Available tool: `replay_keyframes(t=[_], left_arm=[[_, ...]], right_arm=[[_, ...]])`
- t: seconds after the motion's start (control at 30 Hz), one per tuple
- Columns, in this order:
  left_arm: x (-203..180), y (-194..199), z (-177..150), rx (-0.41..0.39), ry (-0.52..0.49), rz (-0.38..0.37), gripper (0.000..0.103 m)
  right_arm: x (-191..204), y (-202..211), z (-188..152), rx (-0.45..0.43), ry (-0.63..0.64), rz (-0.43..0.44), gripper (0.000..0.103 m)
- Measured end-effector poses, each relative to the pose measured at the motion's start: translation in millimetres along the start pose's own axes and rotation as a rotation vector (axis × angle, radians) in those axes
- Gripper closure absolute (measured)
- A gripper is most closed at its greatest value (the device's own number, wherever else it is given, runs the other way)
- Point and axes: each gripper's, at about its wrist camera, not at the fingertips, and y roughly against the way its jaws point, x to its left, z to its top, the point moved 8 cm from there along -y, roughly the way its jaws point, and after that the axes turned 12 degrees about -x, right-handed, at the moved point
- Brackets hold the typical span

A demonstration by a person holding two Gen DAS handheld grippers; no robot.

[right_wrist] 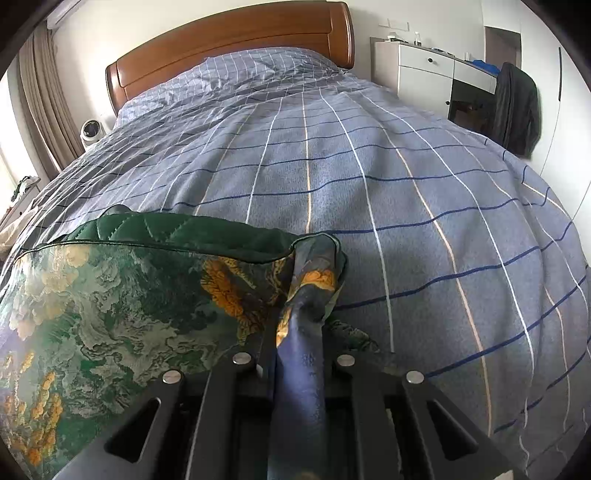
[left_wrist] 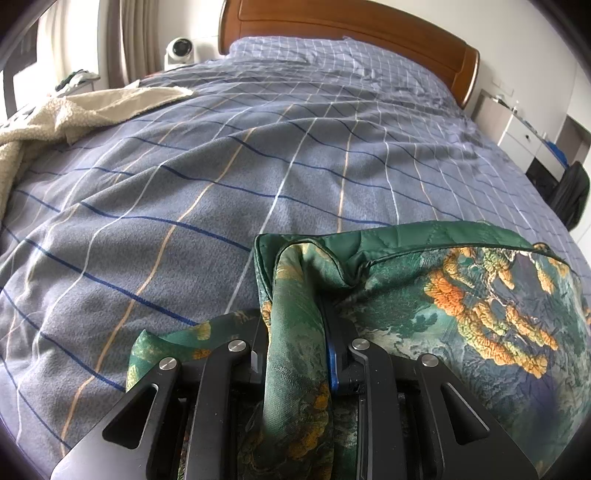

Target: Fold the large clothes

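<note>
A green garment (left_wrist: pixel 461 306) with orange and blue floral print and a quilted dark green lining is held up over the bed between both grippers. My left gripper (left_wrist: pixel 295 314) is shut on a bunched fold at the garment's left end. My right gripper (right_wrist: pixel 301 317) is shut on a bunched fold at its right end; the garment (right_wrist: pixel 122 306) stretches to the left of it. The fingertips of both grippers are hidden by cloth.
The bed's blue-grey checked cover (left_wrist: pixel 258 155) spreads ahead to a wooden headboard (left_wrist: pixel 351 33). A cream fleece blanket (left_wrist: pixel 55 114) lies at the bed's left edge. A white fan (left_wrist: pixel 180 50) stands at the left. A white cabinet (right_wrist: pixel 424 74) and a dark chair (right_wrist: pixel 515 107) stand right.
</note>
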Motion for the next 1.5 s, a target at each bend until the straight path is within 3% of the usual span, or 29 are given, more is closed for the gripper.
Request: replay_keyframes(t=[1.5], left_arm=[[1.4,0.1,3.1,-0.004,0.015,-0.018,0.079]], right_arm=[[-0.9,-1.6,0.4,-0.017,-0.037,0.030,0.087]])
